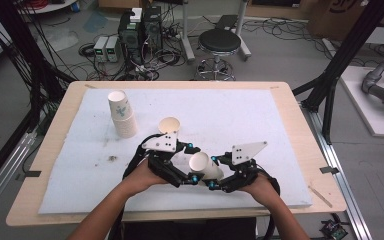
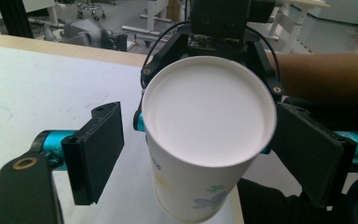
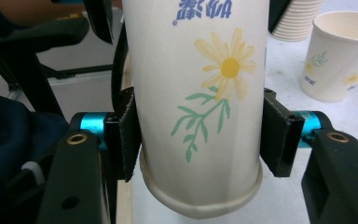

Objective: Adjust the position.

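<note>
- A paper cup (image 1: 203, 166) printed with a yellow flower sits between the two tongs, above the white pad (image 1: 260, 115) that covers the table (image 1: 300, 125), near the pad's front middle.
- The right tongs (image 3: 196, 135) have the cup by its side wall: in the right gripper view one black pad (image 3: 127, 135) presses on each flank of the cup, just by its rolled rim, which points toward that camera.
- In that view the cup's print reads upside down.
- The left tongs (image 2: 200, 154) stand wide apart. In the left gripper view the cup's flat white bottom faces the camera between the pads; the left pad (image 2: 95, 151) is clearly off the cup, with a gap showing, while the right one sits just beside the cup's edge.
- From above, both hands meet close together at the cup, the left hand (image 1: 142, 177) and the right hand (image 1: 262, 186) each gripping its black tool.
- A second, single cup (image 1: 169, 125) stands upright on the pad just beyond the left tongs, mouth up.
- A stack of cups (image 1: 121, 114) stands farther left and back on the pad, well apart from the hands.
</note>
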The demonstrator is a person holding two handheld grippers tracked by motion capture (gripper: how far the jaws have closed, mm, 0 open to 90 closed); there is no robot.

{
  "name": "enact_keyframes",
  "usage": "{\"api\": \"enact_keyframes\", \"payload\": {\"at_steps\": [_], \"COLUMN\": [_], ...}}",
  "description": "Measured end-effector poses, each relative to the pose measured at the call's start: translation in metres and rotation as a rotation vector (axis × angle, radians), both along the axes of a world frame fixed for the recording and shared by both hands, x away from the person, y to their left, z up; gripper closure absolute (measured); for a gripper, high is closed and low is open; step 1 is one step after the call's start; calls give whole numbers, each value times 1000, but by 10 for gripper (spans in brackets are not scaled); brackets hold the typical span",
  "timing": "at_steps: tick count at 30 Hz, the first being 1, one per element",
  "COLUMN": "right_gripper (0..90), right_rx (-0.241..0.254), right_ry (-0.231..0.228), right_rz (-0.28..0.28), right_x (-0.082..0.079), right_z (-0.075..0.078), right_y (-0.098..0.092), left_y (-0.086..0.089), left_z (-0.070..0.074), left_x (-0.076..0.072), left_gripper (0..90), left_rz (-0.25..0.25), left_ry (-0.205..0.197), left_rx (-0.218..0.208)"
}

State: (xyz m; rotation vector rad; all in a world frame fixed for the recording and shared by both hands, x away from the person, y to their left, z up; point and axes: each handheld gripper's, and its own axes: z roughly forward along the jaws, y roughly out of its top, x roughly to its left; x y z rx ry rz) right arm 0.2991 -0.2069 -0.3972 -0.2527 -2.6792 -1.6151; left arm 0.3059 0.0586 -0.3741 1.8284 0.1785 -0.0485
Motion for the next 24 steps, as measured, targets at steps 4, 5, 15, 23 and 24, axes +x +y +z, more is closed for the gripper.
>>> {"api": "enact_keyframes", "payload": {"at_steps": [4,5,15,23,24], "right_gripper": [398,398,395,392,392], "right_rx": [-54,-68,-237,-333,-344], "right_ry": [-10,-15,-77,-104,-96], "right_rz": [3,4,25,43,49], "right_x": [1,2,6,8,8], "right_z": [4,6,23,33,33], "right_y": [1,2,13,21,22], "left_y": [4,5,9,7,7], "left_z": [6,7,15,18,18], "left_x": [1,1,0,-1,-1], "left_gripper": [177,177,177,177,177], "left_rz": [5,6,-7,-3,-7], "left_ry": [-17,-22,-40,-55,-58], "left_rx": [39,57,172,209,217]}}
